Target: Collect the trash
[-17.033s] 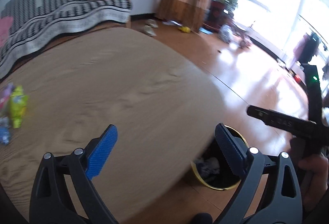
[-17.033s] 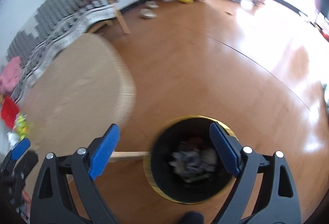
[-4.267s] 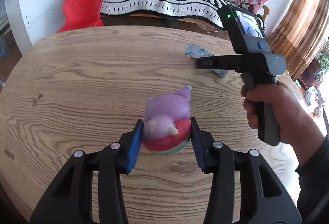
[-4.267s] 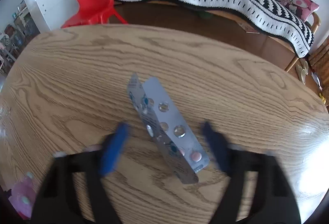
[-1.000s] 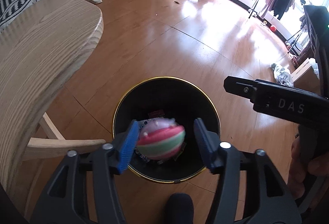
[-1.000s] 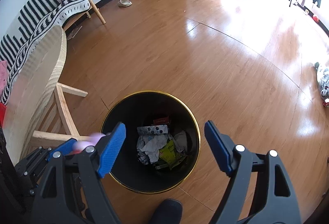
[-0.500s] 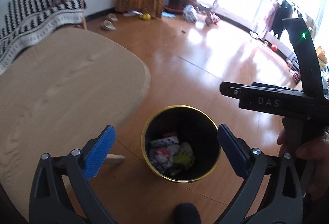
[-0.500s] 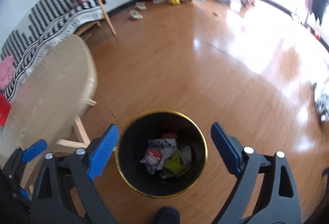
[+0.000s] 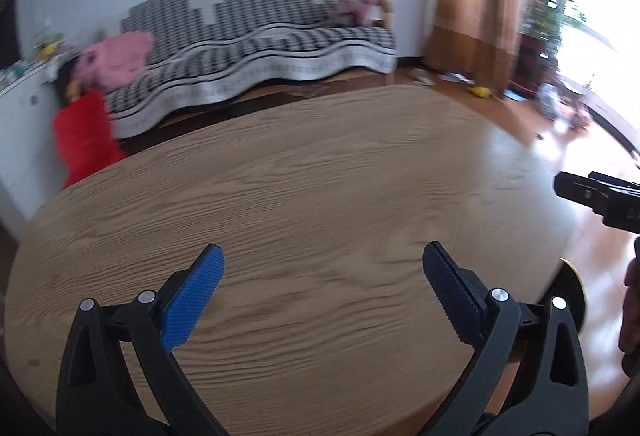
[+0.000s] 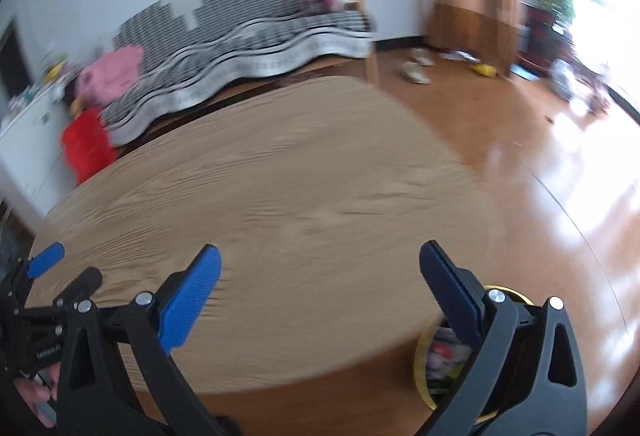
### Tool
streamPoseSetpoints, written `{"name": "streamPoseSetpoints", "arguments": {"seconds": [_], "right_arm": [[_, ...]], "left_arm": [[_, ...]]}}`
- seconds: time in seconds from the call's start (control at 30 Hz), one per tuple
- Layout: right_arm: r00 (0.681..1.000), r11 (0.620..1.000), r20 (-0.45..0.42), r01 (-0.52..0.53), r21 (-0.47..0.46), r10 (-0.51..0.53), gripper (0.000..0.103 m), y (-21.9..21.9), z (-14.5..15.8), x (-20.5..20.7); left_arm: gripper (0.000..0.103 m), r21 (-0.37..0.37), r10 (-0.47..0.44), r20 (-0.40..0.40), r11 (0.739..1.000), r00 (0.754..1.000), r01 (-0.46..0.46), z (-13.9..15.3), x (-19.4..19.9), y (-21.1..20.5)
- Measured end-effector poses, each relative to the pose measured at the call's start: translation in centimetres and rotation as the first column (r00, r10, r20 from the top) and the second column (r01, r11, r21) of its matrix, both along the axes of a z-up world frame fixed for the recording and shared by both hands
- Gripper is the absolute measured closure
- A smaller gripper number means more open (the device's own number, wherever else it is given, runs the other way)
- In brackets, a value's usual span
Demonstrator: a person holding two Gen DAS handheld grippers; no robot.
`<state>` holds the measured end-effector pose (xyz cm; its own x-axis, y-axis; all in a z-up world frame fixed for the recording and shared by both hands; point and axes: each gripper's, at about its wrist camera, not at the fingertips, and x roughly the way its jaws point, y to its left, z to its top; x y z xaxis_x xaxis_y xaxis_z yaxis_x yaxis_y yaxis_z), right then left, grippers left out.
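The left gripper (image 9: 322, 292) and the right gripper (image 10: 320, 288) both hang released, blue pads spread wide with nothing between them, over the round light-wood table (image 9: 320, 196). The black gold-rimmed trash bin (image 10: 436, 356) stands on the floor beside the table's near edge (mostly hidden behind the right gripper's finger); it seems to hold crumpled wrappers, blurred.

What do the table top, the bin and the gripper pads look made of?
Table top: wood or wood-look veneer, matte, with visible oak-like grain; which one, blur leaves open.
Bin: dark body with a shiny gold rim, likely metal or coated plastic; mostly hidden.
Left gripper and right gripper pads: blue, ribbed, probably rubber or plastic, on black plastic-looking arms.
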<state>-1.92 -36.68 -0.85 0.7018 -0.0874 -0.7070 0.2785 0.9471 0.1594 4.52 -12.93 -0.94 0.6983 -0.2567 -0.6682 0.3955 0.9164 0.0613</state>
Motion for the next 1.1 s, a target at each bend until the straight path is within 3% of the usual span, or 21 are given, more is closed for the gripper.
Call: {"name": "streamPoseSetpoints", "arguments": {"seconds": [0.2,0.4,0.63,1.1], "right_arm": [[0.984,0.983,-0.009,-0.179,-0.034,0.179,0.007,10.4,-0.1,5.0],[0.969,0.968,-0.031,-0.245,-0.056,0.244,0.007,16.1,-1.1,8.0],[0.968,0.967,-0.055,-0.25,-0.054,0.247,0.007,17.4,-2.4,9.4],[0.967,0.966,-0.067,-0.25,-0.06,0.246,0.007,17.0,-2.9,9.4]], "left_arm": [[0.006,-0.04,0.197,-0.021,0.979,0.98,-0.198,0.5,3.2,9.9],[0.006,-0.044,0.258,-0.028,0.965,0.966,-0.259,0.0,4.4,14.4],[0.006,-0.045,0.261,-0.031,0.964,0.965,-0.263,-0.2,4.8,16.3],[0.006,-0.032,0.257,-0.022,0.966,0.966,-0.258,-0.3,4.8,15.7]]}}
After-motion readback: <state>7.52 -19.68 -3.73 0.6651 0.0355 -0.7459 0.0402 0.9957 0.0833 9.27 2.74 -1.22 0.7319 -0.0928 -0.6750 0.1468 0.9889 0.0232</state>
